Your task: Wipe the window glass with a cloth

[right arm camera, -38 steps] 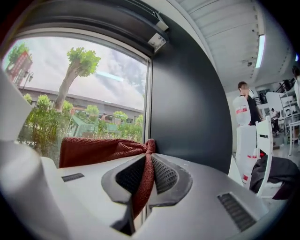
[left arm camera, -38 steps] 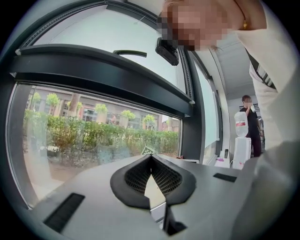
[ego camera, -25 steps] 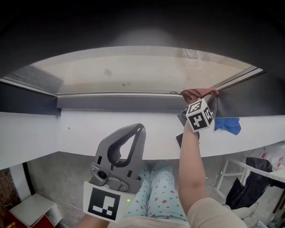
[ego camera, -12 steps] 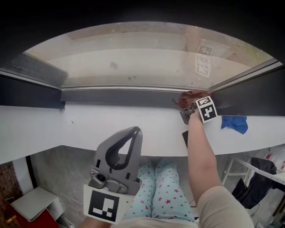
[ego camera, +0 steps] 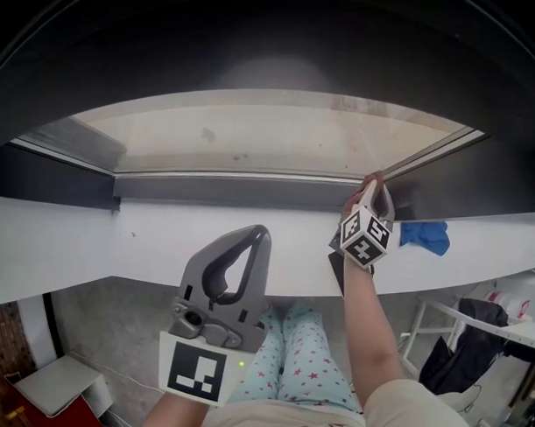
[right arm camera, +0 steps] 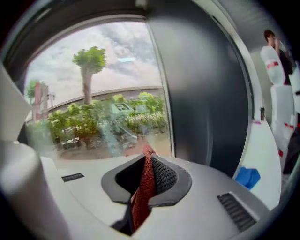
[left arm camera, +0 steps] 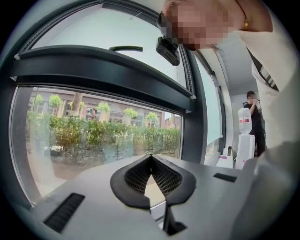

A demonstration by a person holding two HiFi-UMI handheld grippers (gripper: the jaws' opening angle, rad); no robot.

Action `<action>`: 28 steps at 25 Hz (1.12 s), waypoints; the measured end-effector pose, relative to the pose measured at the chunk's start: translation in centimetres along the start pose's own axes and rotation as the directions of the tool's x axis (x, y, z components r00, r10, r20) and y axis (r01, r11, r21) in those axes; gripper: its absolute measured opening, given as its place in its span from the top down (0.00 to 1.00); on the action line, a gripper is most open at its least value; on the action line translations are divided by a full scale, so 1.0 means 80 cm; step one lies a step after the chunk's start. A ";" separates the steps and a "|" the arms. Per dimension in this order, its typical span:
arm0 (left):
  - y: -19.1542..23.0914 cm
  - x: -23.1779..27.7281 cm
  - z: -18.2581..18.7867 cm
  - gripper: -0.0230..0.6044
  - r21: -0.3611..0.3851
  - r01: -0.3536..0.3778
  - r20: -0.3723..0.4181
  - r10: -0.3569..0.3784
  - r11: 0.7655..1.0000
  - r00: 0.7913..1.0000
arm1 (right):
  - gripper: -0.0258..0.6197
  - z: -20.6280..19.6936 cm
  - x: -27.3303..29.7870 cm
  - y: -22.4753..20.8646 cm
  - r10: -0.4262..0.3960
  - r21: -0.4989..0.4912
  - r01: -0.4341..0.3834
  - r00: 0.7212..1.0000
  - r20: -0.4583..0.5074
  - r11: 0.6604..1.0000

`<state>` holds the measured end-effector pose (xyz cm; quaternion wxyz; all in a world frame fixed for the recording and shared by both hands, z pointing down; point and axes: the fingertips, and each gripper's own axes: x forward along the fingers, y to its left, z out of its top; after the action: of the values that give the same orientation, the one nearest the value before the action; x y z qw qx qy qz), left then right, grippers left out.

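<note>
Right gripper [ego camera: 370, 187] just twisted at the window glass's [ego camera: 247, 134] bottom corner, red cloth [right arm camera: 143, 187] pinched tight, mid-wipe I'd say; left gripper [left arm camera: 151, 159] closed, empty.

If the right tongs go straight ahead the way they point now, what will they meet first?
Probably the window glass, low down, just left of the dark frame. The red cloth clamped in the right tongs would touch it first; depth is unclear.
</note>
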<state>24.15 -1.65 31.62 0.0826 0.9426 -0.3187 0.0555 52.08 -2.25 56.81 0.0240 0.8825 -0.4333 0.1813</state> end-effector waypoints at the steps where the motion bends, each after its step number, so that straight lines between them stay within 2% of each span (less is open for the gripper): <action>1: -0.005 0.002 0.006 0.93 0.005 0.010 0.011 -0.010 1.000 1.000 | 0.89 0.026 -0.016 0.015 0.050 -0.065 -0.047 0.997 0.052 0.997; 4: -0.027 0.009 0.025 0.93 0.034 0.034 0.048 -0.036 0.999 0.998 | 0.89 0.107 -0.069 0.049 0.202 -0.190 -0.167 0.962 0.183 0.968; 8: -0.052 0.017 0.050 0.93 0.027 0.056 0.091 -0.059 0.998 0.994 | 0.89 0.201 -0.144 0.073 0.331 -0.296 -0.246 0.901 0.282 0.923; 12: -0.069 0.018 0.080 0.93 0.010 0.059 0.142 -0.060 0.998 0.988 | 0.89 0.268 -0.202 0.079 0.391 -0.276 -0.317 0.879 0.275 0.907; 19: -0.106 0.002 0.124 0.93 0.022 0.061 0.174 -0.064 0.998 0.983 | 0.89 0.345 -0.299 0.085 0.504 -0.363 -0.393 0.812 0.294 0.845; 24: -0.133 -0.016 0.157 0.93 0.016 0.072 0.201 -0.073 0.997 0.977 | 0.89 0.389 -0.342 0.077 0.523 -0.307 -0.438 0.795 0.307 0.845; 28: -0.145 -0.030 0.181 0.93 0.016 0.052 0.233 -0.055 0.998 0.971 | 0.89 0.416 -0.370 0.082 0.585 -0.325 -0.492 0.739 0.335 0.807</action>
<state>30.11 6.07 15.63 0.0416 0.9512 -0.3004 -0.0562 40.39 9.40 14.91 -0.0280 0.7276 -0.6827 -0.0615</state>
